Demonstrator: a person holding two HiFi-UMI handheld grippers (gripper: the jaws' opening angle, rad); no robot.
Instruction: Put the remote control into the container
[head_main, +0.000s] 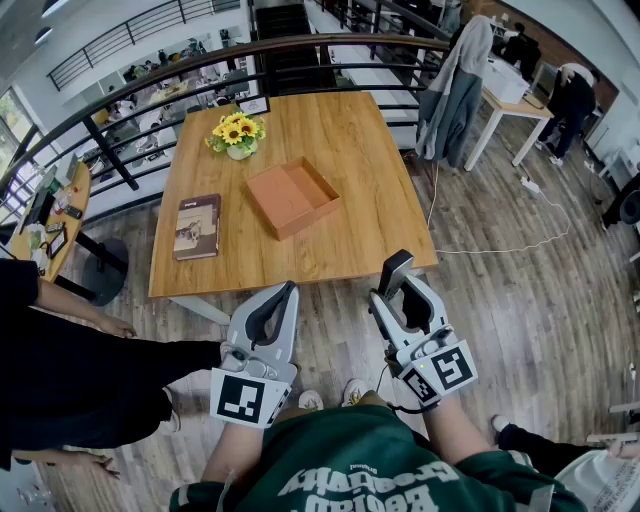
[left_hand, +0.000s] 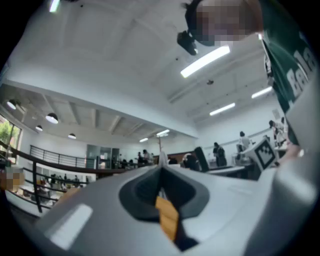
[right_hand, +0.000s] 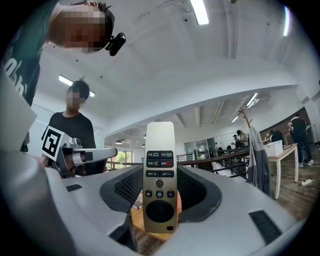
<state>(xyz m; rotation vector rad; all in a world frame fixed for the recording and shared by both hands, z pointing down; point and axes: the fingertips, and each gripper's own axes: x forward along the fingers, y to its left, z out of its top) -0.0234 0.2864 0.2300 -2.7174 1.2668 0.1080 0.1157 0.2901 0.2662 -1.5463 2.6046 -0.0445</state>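
- The right gripper (head_main: 402, 296) had the remote control (head_main: 394, 272) clamped between its jaws. The remote stood on end with its buttons facing back at the holder.
- In the right gripper view, the remote (right_hand: 159, 180) filled the gap between the two dark pads, and its pale top rose well past the jaw tips.
- The left gripper (head_main: 288, 293) carried nothing. Its jaws were pressed together to a single seam in the left gripper view.
- Both grippers hung over the plank floor, just short of the near edge of the table (head_main: 345, 245), side by side and a little apart.
- The container (head_main: 305, 220), an open brown tray, sat about mid-table, turned at an angle to the table's edges. Its inside was bare.
- A strip of bare wood ran between the tray's near corner and the table's near edge. More bare wood lay to the tray's right.
- A book (head_main: 197, 227) lay flat to the tray's left, apart from it and closer to the left edge.
- The sunflowers (head_main: 236, 134) stood beyond the book, near the far left corner and well away from the tray.
- A bystander in black (head_main: 60, 370) stood close on the holder's left.
- A dark railing (head_main: 150, 95) curved behind the table's far edge.
- A cable (head_main: 500, 245) trailed across the floor to the right.
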